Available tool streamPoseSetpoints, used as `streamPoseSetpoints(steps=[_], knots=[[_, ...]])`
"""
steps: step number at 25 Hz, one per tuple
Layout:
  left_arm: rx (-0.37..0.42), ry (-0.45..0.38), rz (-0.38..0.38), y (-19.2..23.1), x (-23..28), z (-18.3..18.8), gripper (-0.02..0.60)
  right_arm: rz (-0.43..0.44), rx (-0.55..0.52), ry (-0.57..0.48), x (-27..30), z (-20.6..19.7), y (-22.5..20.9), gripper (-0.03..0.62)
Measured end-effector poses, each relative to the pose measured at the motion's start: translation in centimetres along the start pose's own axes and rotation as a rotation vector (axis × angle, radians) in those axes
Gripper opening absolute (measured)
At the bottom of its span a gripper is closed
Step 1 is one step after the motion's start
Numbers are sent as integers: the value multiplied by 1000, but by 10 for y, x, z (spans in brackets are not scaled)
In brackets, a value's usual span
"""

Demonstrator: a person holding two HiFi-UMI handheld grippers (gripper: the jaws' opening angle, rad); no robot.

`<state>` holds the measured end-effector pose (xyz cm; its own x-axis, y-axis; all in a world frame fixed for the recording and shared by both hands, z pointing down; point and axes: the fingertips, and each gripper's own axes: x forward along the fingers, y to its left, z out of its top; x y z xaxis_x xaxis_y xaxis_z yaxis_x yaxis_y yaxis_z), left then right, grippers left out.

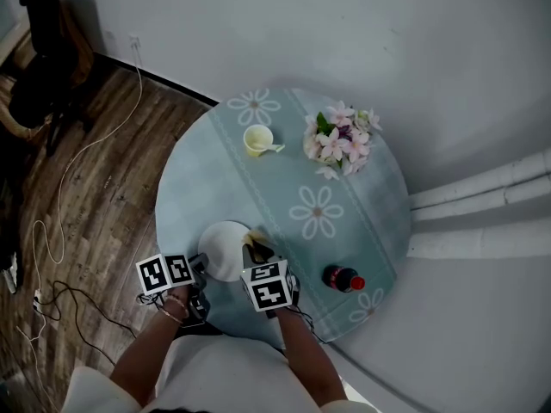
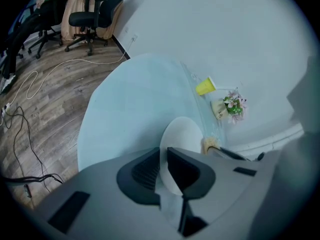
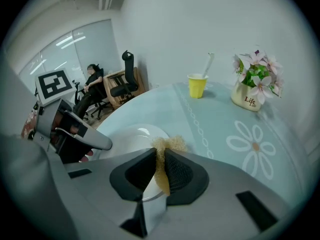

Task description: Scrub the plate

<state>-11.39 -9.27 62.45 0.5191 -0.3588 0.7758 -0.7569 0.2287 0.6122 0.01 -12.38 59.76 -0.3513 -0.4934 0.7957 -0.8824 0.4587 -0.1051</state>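
A white plate (image 1: 222,246) lies near the front edge of the round table (image 1: 362,213) with its pale blue flowered cloth. My left gripper (image 1: 204,262) is shut on the plate's near-left rim; in the left gripper view the plate (image 2: 184,134) runs into the narrow gap of that gripper (image 2: 163,158). My right gripper (image 1: 252,248) is shut on a yellowish scrubber (image 3: 169,145) and holds it at the plate's right edge (image 3: 131,133). The scrubber (image 2: 210,144) also shows beside the plate in the left gripper view.
Toward the table's back stand a yellow cup (image 1: 256,138) with a stick in it and a vase of pink flowers (image 1: 338,138). A dark bottle with a red cap (image 1: 343,279) lies at the front right. Cables (image 1: 52,231) trail over the wooden floor at the left.
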Motion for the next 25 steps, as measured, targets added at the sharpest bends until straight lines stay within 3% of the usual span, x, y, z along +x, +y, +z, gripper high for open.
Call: streamPoseSetpoints(steps=[5,16,20,25], knots=[[4,4,-29,-1,0,0,52,-6,-117,52,12,-3,10,60],[31,26,-96,-2,1,0,46,6,-110,55,32,19,16,60],[23,23,-134,-2,1,0,43,37,-111,56,38,22,23,60],[39,28,-127,-2,1,0,41,85,-121,53,44,26,41,60]])
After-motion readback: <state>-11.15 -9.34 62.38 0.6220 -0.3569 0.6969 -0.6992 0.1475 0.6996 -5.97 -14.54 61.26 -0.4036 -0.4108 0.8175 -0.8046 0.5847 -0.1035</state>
